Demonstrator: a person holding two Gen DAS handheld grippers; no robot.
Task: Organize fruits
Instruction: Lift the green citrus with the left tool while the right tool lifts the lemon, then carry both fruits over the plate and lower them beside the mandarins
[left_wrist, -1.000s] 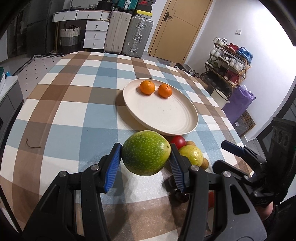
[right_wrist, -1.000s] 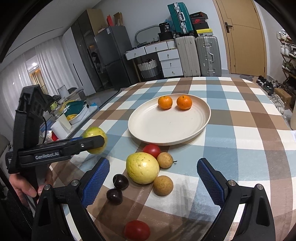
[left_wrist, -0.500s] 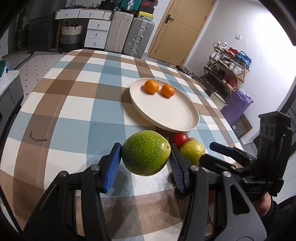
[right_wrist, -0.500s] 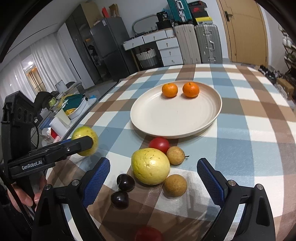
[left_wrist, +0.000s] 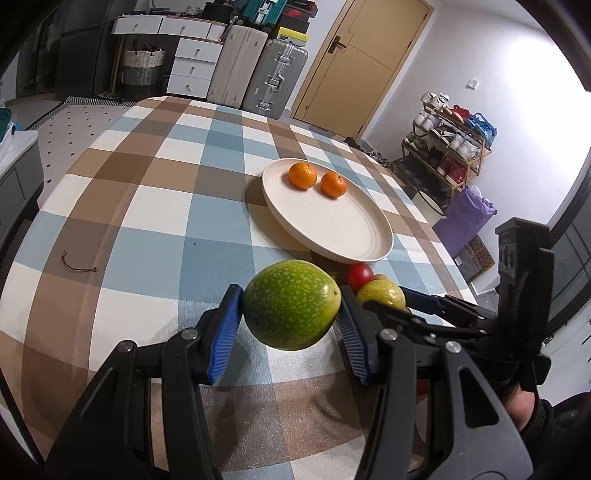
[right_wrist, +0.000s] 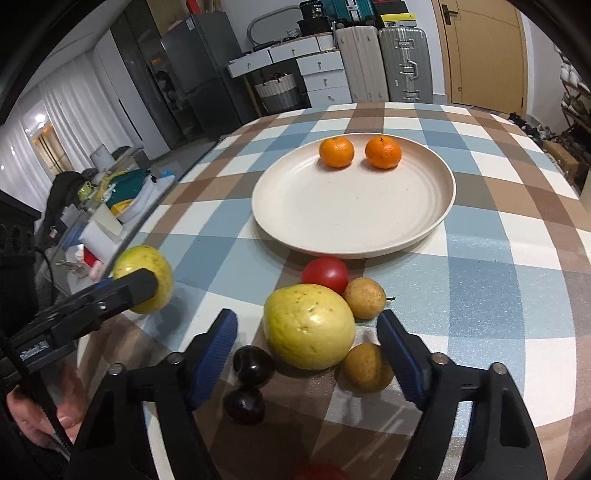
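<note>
Checked counter (right_wrist: 480, 280) carried the plate (right_wrist: 439, 221); left claw (left_wrist: 291, 325) clamped a green fruit (left_wrist: 291, 304) while right claw (right_wrist: 306, 343), jaws closing, straddled the untouched yellow fruit (right_wrist: 308, 326), next needing a firm pinch.

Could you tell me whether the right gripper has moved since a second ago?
Yes: the right gripper has advanced toward the plate, its closing jaws now flanking the yellow fruit.
</note>
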